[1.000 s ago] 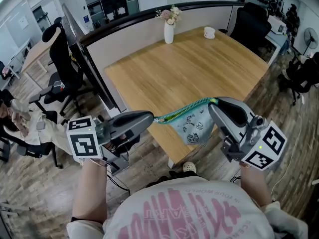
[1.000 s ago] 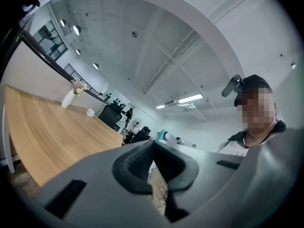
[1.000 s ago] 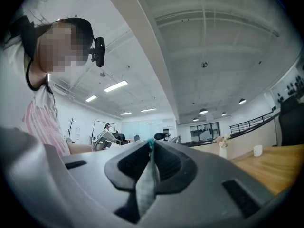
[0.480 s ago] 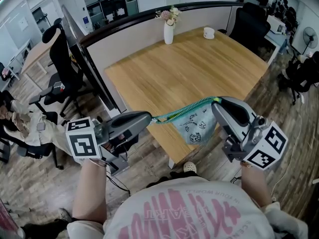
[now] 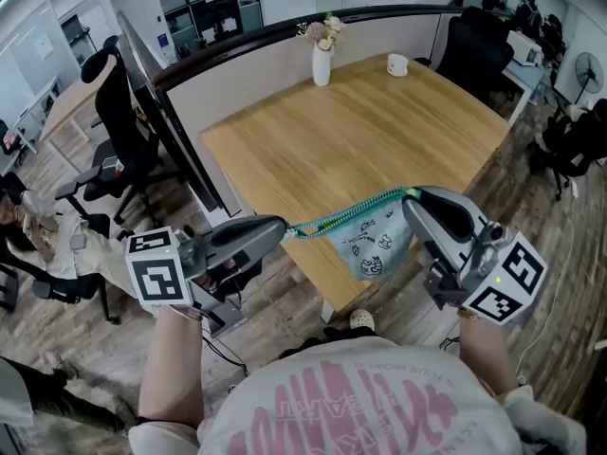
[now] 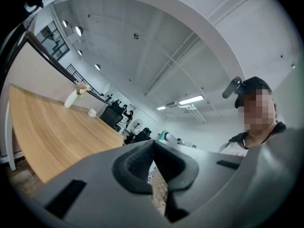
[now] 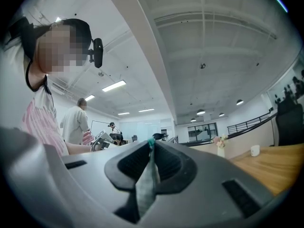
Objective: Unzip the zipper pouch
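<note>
Right gripper [image 5: 410, 202] clamps the pouch's [image 5: 372, 240] corner over the table [image 5: 360, 131] edge; left gripper [image 5: 283, 226] pinches the pull [image 5: 294, 227], jaws shut. Holding the zip [image 5: 346, 212] taut and pulling straight along it should work best.

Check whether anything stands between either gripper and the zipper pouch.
Nothing visible does. The left gripper is shut on one end of the zipper pouch, the right gripper on the other corner.
</note>
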A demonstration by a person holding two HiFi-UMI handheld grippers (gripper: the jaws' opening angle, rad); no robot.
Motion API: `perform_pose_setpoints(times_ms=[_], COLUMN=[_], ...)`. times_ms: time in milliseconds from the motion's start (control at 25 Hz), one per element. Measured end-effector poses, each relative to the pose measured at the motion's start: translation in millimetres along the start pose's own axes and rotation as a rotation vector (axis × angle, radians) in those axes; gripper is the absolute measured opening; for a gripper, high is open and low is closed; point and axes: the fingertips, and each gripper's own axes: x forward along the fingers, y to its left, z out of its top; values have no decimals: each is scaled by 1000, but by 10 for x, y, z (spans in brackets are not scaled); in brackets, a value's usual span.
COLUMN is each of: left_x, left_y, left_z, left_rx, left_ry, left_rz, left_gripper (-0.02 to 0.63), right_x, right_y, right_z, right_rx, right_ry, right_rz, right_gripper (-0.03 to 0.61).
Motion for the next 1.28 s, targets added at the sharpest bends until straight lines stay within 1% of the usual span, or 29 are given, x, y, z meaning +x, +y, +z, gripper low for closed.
perform_pose_setpoints(times_ms=[240,400,520,640,720,840,880,960,1000,1040,1160,1280], left_x=[42,30,35,48,48,30,9,-79,-135,-179,-235,-280], left_y=[82,163,252,358,448,553,591,693,739,756,648,495], left_z=[-49,-87,-176,-328,-400,-461,-477,-505,-521,-539,-565,-533], left_rx=[-10,6,9,-3,-28,-56,-52,-19,-1,10,3,9], left_ry=[-5,7,24,55,28,-28,-35,-38,-37,-38,-75,-161], left_rz=[30,83,129,172,206,263,291,376,418,439,411,414], left_gripper=[5,6,6,6,6,9,12,15,3,2,2,2], right_x=[-24,4,35,102,116,106,98,62,26,-20,-169,-327], right_y=[-33,-18,-36,-83,-107,-113,-110,-114,-128,-148,-197,-261], right_z=[-30,-55,-124,-244,-328,-430,-464,-527,-552,-569,-590,-604], right_rx=[-5,-6,-5,-5,9,35,46,69,80,92,118,163], right_ry=[13,37,73,147,188,213,217,219,217,213,191,163], right_rz=[4,7,-19,-72,-104,-149,-167,-216,-246,-275,-362,-471], right_gripper=[34,34,34,34,34,34,34,34,34,34,32,34])
